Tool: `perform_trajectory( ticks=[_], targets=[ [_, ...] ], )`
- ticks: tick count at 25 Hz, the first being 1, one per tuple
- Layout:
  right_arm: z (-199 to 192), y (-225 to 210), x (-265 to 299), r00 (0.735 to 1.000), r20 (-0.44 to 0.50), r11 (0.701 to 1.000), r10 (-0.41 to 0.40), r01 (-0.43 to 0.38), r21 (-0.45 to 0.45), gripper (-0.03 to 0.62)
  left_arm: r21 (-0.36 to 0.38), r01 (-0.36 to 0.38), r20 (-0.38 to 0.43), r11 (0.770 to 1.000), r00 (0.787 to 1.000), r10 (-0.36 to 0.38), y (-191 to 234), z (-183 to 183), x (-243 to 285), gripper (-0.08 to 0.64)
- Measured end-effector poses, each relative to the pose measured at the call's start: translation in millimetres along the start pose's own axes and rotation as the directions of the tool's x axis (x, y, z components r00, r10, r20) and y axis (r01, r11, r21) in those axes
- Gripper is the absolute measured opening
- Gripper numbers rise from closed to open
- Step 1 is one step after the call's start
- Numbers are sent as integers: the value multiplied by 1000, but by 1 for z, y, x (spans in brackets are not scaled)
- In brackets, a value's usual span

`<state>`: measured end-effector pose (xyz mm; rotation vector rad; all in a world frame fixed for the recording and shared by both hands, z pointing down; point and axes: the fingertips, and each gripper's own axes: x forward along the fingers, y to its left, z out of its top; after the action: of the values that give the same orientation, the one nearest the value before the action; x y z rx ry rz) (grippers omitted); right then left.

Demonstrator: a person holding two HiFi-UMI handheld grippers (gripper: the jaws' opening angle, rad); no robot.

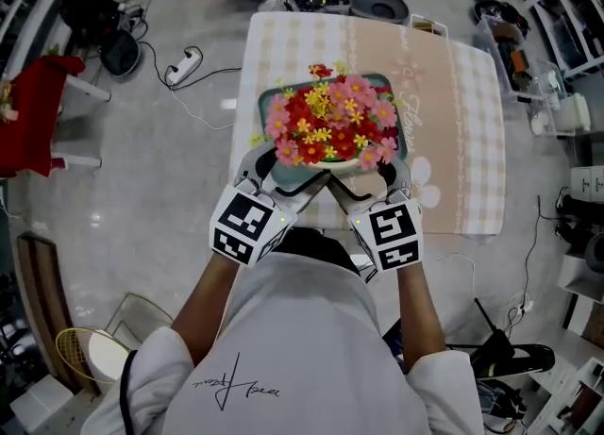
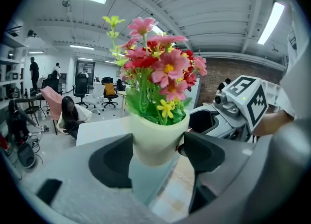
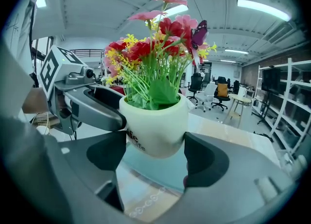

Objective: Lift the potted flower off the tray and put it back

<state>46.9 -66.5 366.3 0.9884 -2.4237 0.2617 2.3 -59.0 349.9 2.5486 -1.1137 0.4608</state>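
The potted flower (image 1: 330,122) is a white pot (image 2: 156,138) full of red, pink and yellow blooms. Both grippers hold it from the near side. My left gripper (image 1: 283,174) is shut on the pot, its pads (image 2: 114,157) pressing the pot's sides. My right gripper (image 1: 366,178) is also shut on the pot (image 3: 156,126), from the other side. The teal tray (image 1: 403,131) lies under the flowers on the table. In both gripper views the pot's base seems to hang just above the tray (image 2: 148,184) (image 3: 158,169); contact cannot be told.
The table wears a beige checked cloth (image 1: 453,93). On the floor lie cables and a power strip (image 1: 184,65), and a red chair (image 1: 33,112) stands at left. Boxes and shelves (image 1: 557,103) crowd the right. People and office chairs (image 2: 73,111) are far behind.
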Motion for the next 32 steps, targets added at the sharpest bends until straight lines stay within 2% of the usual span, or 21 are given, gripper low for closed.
perform_trajectory(
  ticks=[9,12,16,32],
  targets=[
    [15,4,-4,1000,16,1000,17,-17,-26,382,-11,-21,20,1000,1000,21,2,11,-11,322],
    [12,2,-5,1000,7,999,11,-11,-31,382,7,-29,13,1000,999,29,0,11,-8,322],
    [10,0,-6,1000,21,1000,13,-12,-16,382,-20,-23,16,1000,1000,23,-2,9,-6,321],
    [4,-9,-4,999,24,1000,22,-22,-8,382,-35,-29,13,999,999,30,-3,7,6,331]
  ],
)
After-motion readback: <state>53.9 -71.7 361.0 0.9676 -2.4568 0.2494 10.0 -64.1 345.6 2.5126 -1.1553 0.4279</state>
